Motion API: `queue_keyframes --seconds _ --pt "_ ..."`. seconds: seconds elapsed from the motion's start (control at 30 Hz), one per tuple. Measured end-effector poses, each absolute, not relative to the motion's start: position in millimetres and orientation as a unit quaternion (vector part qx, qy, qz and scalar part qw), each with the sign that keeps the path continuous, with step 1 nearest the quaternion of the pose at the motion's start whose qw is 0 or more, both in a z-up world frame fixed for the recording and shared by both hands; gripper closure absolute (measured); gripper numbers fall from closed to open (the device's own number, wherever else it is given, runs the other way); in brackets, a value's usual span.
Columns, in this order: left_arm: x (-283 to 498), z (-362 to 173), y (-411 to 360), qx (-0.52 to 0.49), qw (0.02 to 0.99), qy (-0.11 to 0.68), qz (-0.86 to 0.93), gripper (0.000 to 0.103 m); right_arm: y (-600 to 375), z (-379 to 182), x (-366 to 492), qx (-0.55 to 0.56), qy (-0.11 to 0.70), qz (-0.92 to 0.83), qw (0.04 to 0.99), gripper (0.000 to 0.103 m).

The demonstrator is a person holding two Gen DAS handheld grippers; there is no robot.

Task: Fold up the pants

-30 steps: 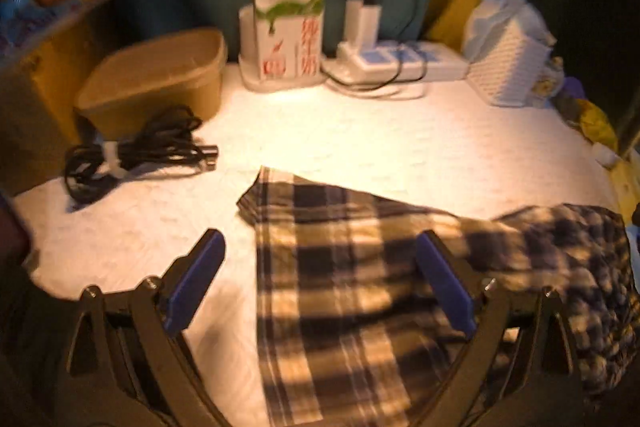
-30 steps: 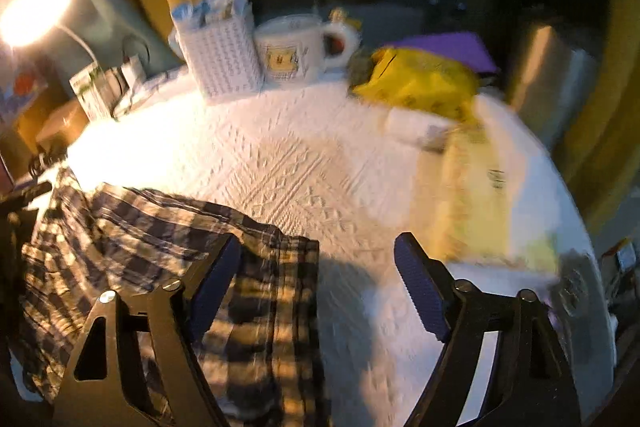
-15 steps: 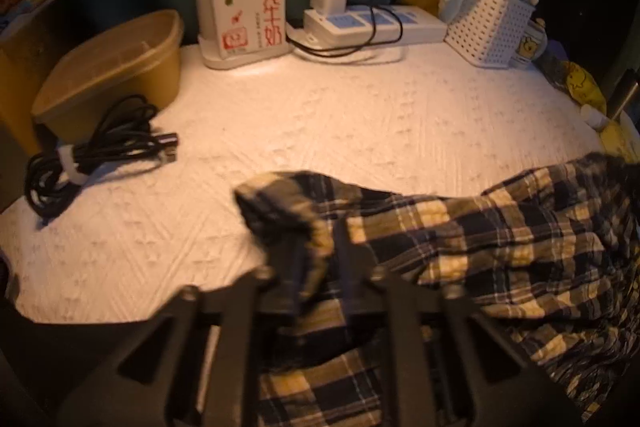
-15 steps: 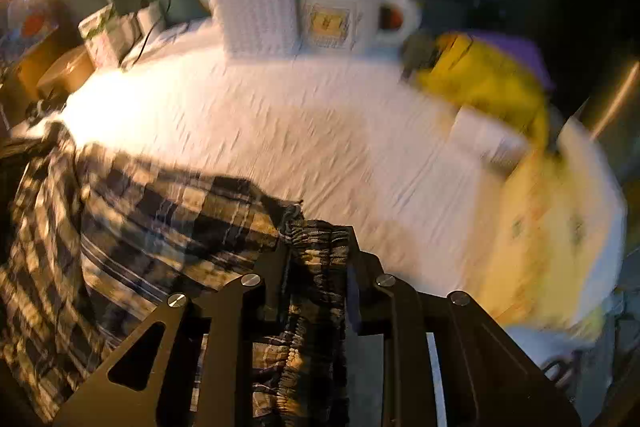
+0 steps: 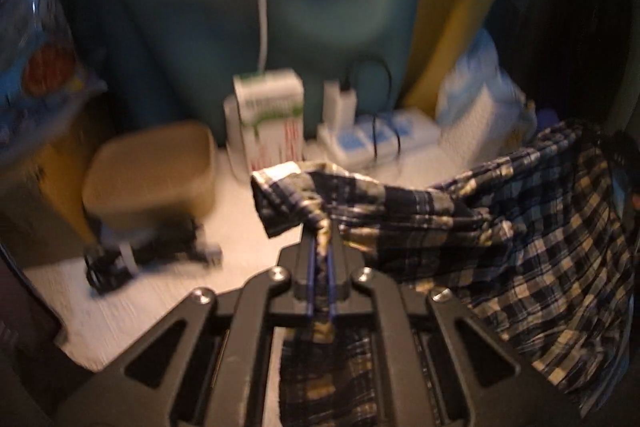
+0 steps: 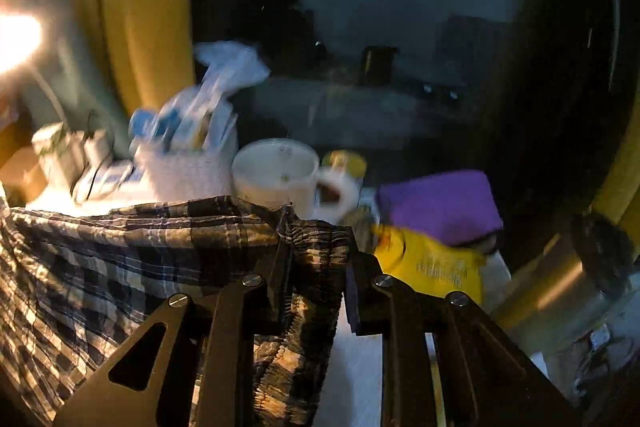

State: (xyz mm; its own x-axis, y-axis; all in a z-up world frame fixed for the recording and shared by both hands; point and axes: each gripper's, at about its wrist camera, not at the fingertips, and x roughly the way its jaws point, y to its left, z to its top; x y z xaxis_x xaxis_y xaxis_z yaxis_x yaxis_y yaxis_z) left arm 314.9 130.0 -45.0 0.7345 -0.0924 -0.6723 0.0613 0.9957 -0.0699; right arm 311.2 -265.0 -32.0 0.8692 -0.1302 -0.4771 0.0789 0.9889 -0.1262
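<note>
The dark blue and cream plaid pants [image 5: 500,223] hang in the air, stretched between both grippers above the white tablecloth [image 5: 168,307]. My left gripper [image 5: 320,247] is shut on a hem corner of the pants, which bunches up just past its blue pads. My right gripper [image 6: 316,259] is shut on the gathered elastic waistband [image 6: 316,239]; thick cloth fills the space between its pads. In the right wrist view the pants [image 6: 100,267] drape away to the left and hang down below the fingers.
At the back stand a milk carton [image 5: 272,115], a power strip [image 5: 380,139] with a charger, a tan bowl [image 5: 152,171], a coiled black cable [image 5: 144,259] and a white basket [image 6: 188,167]. A white mug [image 6: 280,175], purple pouch [image 6: 440,203], yellow packet [image 6: 432,263] and steel flask [image 6: 560,283] sit at the right.
Both grippers went from wide open over the flat pants to shut on the cloth. They then rose, lifting the pants off the table.
</note>
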Motion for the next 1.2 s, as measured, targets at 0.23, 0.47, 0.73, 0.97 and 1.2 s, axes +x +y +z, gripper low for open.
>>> queue_keyframes --seconds 0.23,0.47,0.73,0.97,1.2 --pt "355 -60 132 -0.006 0.921 0.390 -0.002 0.097 -278 -58 350 -0.019 0.292 -0.077 0.953 0.079" --pt "330 -101 154 -0.037 0.897 0.438 0.054 0.085 -278 -81 359 -0.026 0.322 -0.063 0.944 0.071" --pt "272 -86 168 -0.066 0.912 0.399 0.064 0.028 -267 -66 342 -0.027 0.295 -0.037 0.954 0.022" --pt "239 -96 136 -0.089 0.899 0.429 -0.008 0.026 -252 -56 277 -0.021 0.301 -0.031 0.953 0.022" --pt "205 -131 118 -0.110 0.876 0.462 -0.088 0.026 -243 -78 178 -0.031 0.348 -0.057 0.935 0.021"
